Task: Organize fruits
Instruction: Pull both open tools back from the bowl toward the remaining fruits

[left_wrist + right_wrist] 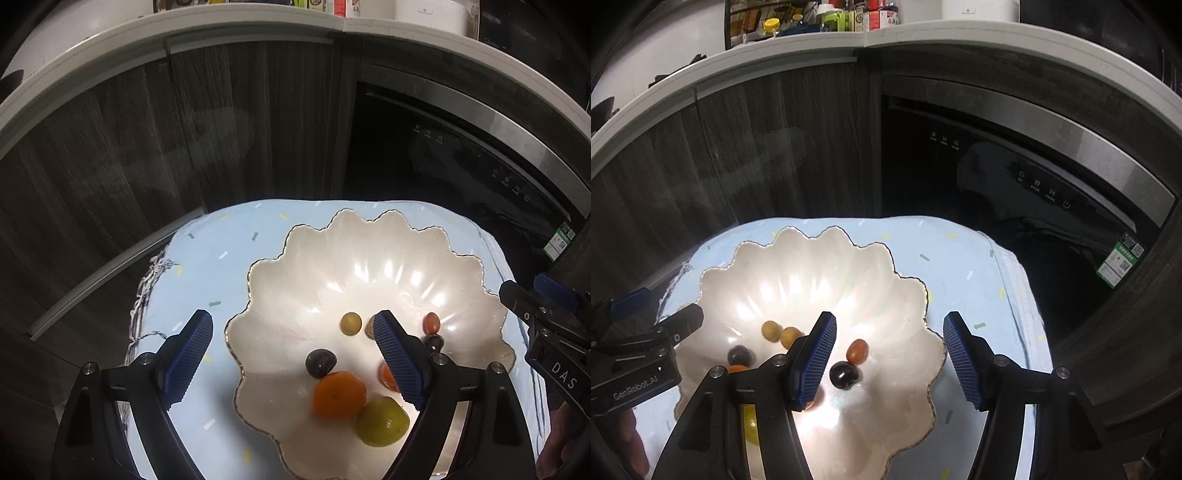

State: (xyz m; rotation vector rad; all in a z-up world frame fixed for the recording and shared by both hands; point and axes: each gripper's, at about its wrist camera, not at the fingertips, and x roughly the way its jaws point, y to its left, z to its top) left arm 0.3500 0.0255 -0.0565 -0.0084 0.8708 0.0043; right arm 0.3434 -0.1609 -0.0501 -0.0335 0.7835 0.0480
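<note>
A white scalloped bowl [295, 230] [831, 232] stands on a pale blue cloth [207, 266]. In it lie an orange mandarin [340, 395], a yellow-green citrus [382, 421], a dark plum [320, 363], a small tan fruit [351, 323] and a red cherry tomato [431, 322]. The right wrist view shows the tomato [857, 350], a glossy dark fruit [845, 374] and two tan fruits [771, 330]. My left gripper [293, 326] hangs open over the bowl's left side, holding nothing. Over the bowl's right rim my right gripper [890, 323] is open too, its fingers bare.
Dark wood cabinet doors [166, 147] and a black appliance front [1015, 184] rise just behind the cloth. A white counter edge [775, 48] above carries bottles and jars. The cloth's frayed edge [147, 280] hangs at the left.
</note>
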